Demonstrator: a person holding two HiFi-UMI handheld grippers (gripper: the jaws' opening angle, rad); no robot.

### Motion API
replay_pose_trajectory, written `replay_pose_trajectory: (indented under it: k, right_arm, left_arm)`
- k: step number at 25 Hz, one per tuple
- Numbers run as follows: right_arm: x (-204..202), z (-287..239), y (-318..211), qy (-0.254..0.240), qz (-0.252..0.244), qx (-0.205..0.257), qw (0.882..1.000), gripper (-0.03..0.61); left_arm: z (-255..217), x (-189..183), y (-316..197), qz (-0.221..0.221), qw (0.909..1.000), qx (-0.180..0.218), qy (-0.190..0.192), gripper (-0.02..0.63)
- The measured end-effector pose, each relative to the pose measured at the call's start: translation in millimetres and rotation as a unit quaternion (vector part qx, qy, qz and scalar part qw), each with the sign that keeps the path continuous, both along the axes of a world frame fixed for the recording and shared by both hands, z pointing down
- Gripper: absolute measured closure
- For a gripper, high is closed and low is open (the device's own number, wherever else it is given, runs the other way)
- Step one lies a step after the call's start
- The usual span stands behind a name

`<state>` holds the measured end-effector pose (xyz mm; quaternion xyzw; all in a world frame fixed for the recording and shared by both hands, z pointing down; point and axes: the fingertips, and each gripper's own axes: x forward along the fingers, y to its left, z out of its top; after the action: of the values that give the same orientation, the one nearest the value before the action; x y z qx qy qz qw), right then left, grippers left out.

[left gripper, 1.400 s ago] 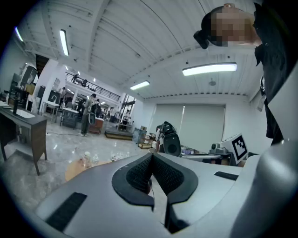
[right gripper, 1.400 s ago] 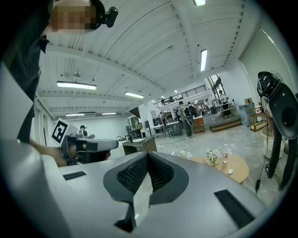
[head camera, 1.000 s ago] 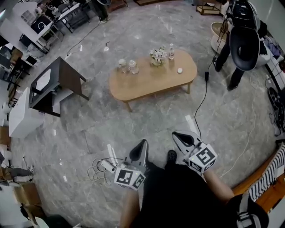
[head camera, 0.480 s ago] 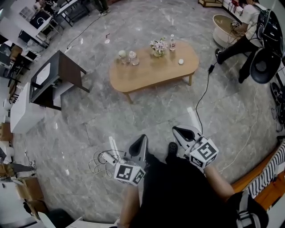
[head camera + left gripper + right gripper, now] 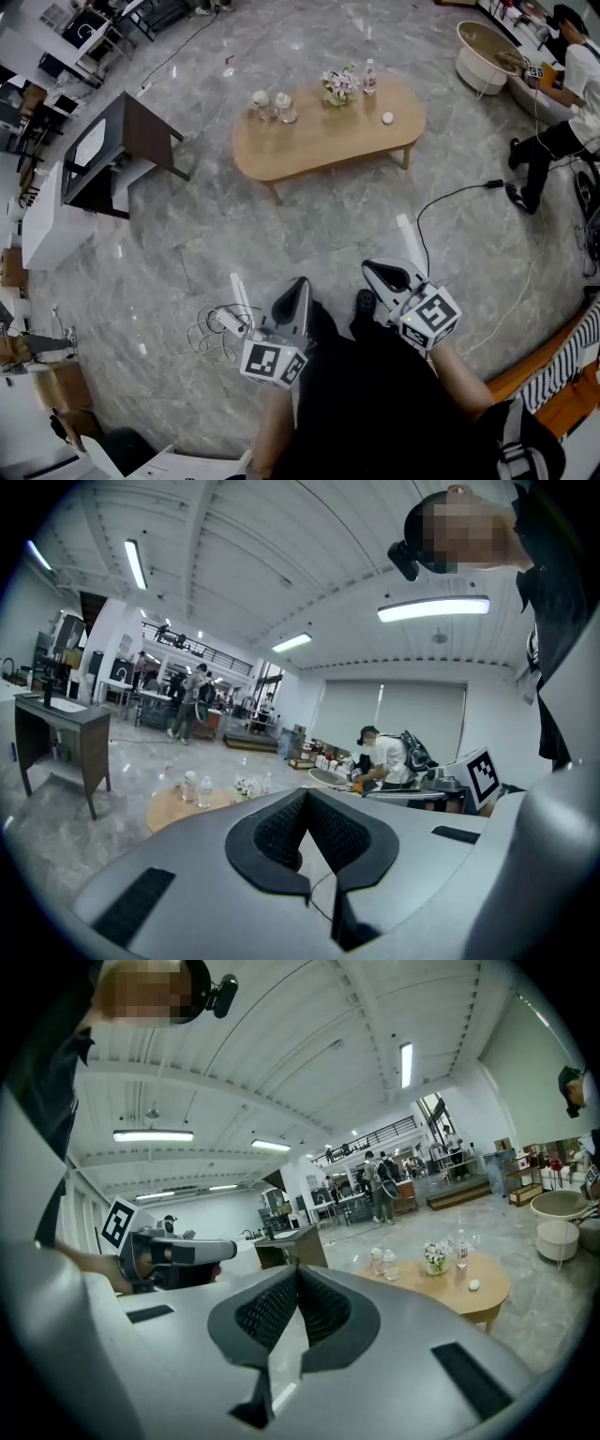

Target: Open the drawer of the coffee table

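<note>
The coffee table (image 5: 319, 145) stands at twelve o'clock, well apart from both grippers, with flowers (image 5: 339, 87) and bottles on top. The left gripper (image 5: 300, 287) and right gripper (image 5: 377, 272) both have their jaws pressed together, empty. A power strip (image 5: 228, 322) lies at nine o'clock, a black cable (image 5: 421, 214) at one, and a dark desk (image 5: 122, 159) at ten.

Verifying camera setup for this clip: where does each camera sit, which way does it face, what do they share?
Head view: on the person's head, steeply down at floor and coffee table; shows left gripper, right gripper, torso.
Left gripper view: on the left gripper, roughly level, table ahead-left; shows its shut jaws, torso.
Right gripper view: on the right gripper, roughly level, table ahead-right; shows its shut jaws.
Shared: all three show the coffee table.
</note>
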<state>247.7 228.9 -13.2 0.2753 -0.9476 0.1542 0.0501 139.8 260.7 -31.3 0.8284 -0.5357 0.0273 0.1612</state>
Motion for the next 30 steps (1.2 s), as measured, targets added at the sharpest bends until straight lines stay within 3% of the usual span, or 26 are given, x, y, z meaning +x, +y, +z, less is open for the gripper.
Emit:
replay_pose_trajectory:
  k: [10,22,30]
  right_arm:
    - [-70,8,-39,0.021,0.004,-0.012,1.0,0.569]
    - [-237,-1,-118,0.021,-0.013,-0.005,1.0,0.569]
    - [-306,35,-159,0.042,-0.028,-0.017,0.999,0.569]
  left_arm:
    - [14,-63,-44,0.017,0.9996,-0.002,0.021,0.603]
    - [36,-205,-131,0.05,0.9984,-0.011,0.024,0.603]
    - [94,-269,-183,0.043,0.9974,-0.043,0.038,0.603]
